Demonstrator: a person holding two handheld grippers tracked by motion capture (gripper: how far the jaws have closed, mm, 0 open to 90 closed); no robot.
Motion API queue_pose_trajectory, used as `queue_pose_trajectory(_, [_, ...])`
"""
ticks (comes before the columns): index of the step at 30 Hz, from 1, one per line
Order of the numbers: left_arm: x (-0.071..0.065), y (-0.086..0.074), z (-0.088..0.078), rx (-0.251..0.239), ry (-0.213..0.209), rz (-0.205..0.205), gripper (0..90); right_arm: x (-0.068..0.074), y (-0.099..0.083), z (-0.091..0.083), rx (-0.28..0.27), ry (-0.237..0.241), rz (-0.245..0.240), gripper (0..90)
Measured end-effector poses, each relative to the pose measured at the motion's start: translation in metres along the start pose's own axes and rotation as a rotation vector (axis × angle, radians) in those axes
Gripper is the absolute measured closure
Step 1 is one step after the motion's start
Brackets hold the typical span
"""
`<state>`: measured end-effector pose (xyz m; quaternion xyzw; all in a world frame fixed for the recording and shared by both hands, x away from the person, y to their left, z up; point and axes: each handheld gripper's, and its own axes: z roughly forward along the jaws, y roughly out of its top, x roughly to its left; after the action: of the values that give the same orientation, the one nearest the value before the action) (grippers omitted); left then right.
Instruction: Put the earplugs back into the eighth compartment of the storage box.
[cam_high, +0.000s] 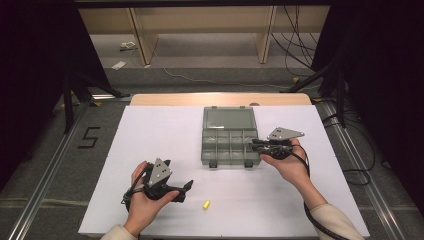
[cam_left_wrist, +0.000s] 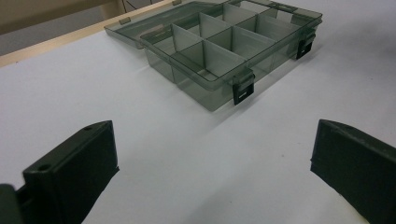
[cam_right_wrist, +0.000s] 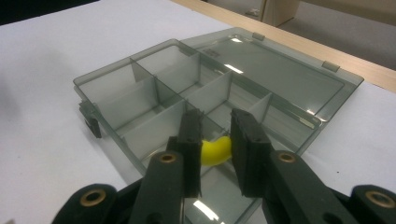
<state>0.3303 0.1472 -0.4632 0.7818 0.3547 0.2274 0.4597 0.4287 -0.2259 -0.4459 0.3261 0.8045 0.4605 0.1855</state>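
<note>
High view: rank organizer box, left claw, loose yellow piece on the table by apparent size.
1. organizer box, lid open, largest
2. left claw, clearly smaller, though nearer the camera
3. yellow piece, smallest by far

White table (cam_high: 150, 130), shelf legs (cam_high: 140, 42), cables (cam_high: 295, 40).

In the right gripper view, the yellow piece (cam_right_wrist: 215, 151) is largely hidden between the two jaws of the right hand-held gripper (cam_right_wrist: 217, 140), so its full shape cannot be told, and the compartment box (cam_right_wrist: 140, 100) is cut off below by those jaws. In the high view, the small yellow object (cam_high: 205, 204) on the tabletop (cam_high: 150, 130) is too small to identify. In the left gripper view, both jaws of the left hand-held gripper (cam_left_wrist: 212, 158) run off the picture's lower edge.
</note>
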Motion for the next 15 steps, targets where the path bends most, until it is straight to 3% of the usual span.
queue_pose_trajectory(15, [0.0001, 0.0, 0.0, 0.0, 0.0, 0.0, 0.0, -0.0041, -0.0059, 0.0039, 0.021, -0.014, -0.001, 74.0])
